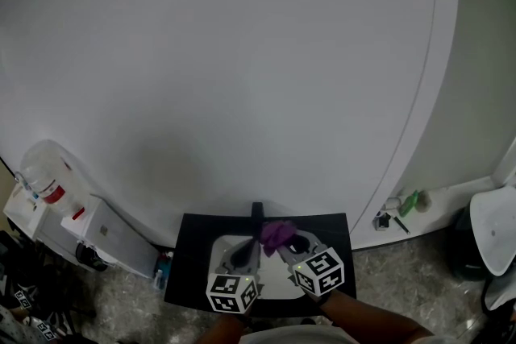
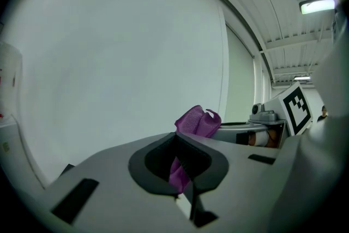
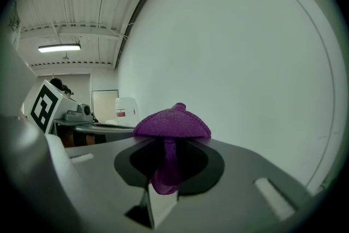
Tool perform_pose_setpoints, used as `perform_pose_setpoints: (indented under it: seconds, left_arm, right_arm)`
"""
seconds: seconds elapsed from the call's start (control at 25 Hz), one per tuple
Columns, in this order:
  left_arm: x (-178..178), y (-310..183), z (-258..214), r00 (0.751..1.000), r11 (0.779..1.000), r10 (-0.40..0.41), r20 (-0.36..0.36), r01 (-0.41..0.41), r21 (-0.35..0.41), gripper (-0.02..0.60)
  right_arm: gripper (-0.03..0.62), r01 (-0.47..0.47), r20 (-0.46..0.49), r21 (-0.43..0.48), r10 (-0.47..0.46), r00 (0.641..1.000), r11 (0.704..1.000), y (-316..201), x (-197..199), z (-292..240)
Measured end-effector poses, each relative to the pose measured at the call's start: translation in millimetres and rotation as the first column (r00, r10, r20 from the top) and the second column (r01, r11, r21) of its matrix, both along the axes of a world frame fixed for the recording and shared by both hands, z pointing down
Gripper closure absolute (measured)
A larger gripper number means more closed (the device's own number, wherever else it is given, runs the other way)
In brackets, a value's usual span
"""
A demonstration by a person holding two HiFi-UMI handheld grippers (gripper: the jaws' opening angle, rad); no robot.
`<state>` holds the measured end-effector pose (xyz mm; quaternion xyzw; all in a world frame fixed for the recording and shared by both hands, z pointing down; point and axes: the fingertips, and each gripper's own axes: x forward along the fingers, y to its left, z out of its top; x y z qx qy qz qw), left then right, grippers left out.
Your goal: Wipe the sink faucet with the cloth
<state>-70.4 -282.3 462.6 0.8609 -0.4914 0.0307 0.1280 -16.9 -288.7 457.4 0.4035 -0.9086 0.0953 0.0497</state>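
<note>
A small purple cloth (image 1: 278,234) is bunched up between my two grippers at the bottom of the head view, above a black panel (image 1: 193,274). My right gripper (image 1: 285,248) is shut on it. In the right gripper view the cloth (image 3: 172,124) mushrooms over the closed jaws and a strip hangs down between them. My left gripper (image 1: 247,252) sits close on the left. Its jaws are together in the left gripper view, with a strip of cloth (image 2: 178,173) caught between them and the bunch (image 2: 197,120) just beyond. No faucet or sink shows in any view.
A large white curved wall (image 1: 242,76) fills most of the head view. A clear jug with a red label (image 1: 47,180) and a white box (image 1: 105,234) stand at the left. Small tools (image 1: 397,215) lie at the right, beside a white fixture (image 1: 493,228).
</note>
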Motion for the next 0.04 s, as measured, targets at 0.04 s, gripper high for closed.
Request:
perform_pose_setpoints:
  seconds: [0.04]
  left_arm:
    - [-0.2,-0.1,-0.1,1.0,1.0,0.0,0.001,0.0,0.001,0.577]
  right_arm:
    - [0.53,0.001,0.0,0.001,-0.001,1.0,1.0,0.3,-0.3,0.0]
